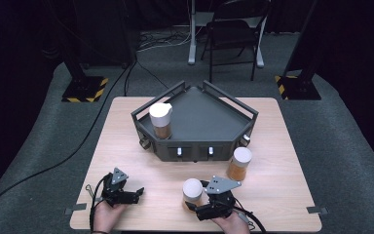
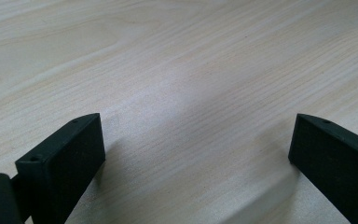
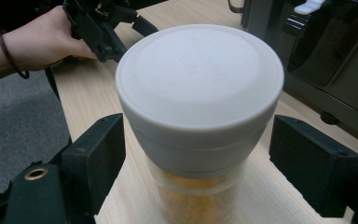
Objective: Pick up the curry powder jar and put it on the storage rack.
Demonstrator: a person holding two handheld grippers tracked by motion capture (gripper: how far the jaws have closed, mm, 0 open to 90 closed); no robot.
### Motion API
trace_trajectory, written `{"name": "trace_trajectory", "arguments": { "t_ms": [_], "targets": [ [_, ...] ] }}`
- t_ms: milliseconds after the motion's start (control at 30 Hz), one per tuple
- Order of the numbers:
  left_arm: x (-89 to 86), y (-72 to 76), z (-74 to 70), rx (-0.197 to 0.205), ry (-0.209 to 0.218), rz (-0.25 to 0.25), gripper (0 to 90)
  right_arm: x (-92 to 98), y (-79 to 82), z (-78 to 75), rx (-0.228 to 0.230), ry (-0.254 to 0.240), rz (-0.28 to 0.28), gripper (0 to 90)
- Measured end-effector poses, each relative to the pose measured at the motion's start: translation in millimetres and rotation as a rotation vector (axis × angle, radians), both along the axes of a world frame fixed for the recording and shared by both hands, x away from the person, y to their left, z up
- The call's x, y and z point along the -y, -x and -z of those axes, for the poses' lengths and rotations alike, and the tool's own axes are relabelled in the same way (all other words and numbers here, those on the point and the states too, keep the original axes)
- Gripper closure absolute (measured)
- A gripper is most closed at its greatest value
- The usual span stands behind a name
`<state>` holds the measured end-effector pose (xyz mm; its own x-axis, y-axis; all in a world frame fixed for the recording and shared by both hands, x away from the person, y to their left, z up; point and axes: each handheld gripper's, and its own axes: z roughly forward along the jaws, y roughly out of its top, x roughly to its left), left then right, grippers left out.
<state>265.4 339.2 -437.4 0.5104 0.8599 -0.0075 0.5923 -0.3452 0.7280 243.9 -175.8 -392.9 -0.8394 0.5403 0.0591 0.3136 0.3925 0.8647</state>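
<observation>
Black, matt jaws of the right claw (image 3: pixel 196 154) rise from the bottom corners of the right gripper view, one on each side of a jar (image 3: pixel 199 116) that stands upright at the centre of the frame. A visible gap remains between each pad and the jar on both sides, so the jaws stand apart around it and do not press on it. The jar has a broad, round, smooth white cap with a shallow stepped rim; below it the body is clear and cylindrical, showing a grainy orange-brown filling.

From the high view, that same jar (image 1: pixel 193 191) sits at the lower centre of the frame, near the front edge of the tabletop (image 1: pixel 272 190), with the right claw (image 1: pixel 197 204) just beside it. The tabletop is pale wood with fine, straight grain.

At the lower left of the high view, the left claw (image 1: pixel 139 191) rests in a hand (image 1: pixel 108 213). Its jaws are wide apart with bare wood between them, as the left gripper view (image 2: pixel 196 154) shows.

A second jar (image 1: pixel 239 163) of the same kind stands right of centre, just in front of a dark grey metal tray (image 1: pixel 209 122) with angular railed walls. A third jar (image 1: pixel 161 120) stands inside the tray at its left corner.
</observation>
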Motion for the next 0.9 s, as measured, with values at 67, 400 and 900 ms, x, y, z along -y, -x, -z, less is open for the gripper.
{"name": "trace_trajectory", "arguments": {
  "t_ms": [67,400,900],
  "targets": [
    [-0.2,-0.2,0.0,0.000,0.000,0.001,3.3,-0.2,0.5,0.9,0.005,-0.003,0.003,20.8],
    [-0.3,-0.4,0.0,0.000,0.000,0.002,3.2,-6.5,2.1,2.2,0.026,0.016,0.000,33.2],
    [-0.3,-0.4,0.0,0.000,0.000,0.002,3.2,-12.1,5.8,-6.4,0.030,0.051,0.015,34.1]
  ]
}}
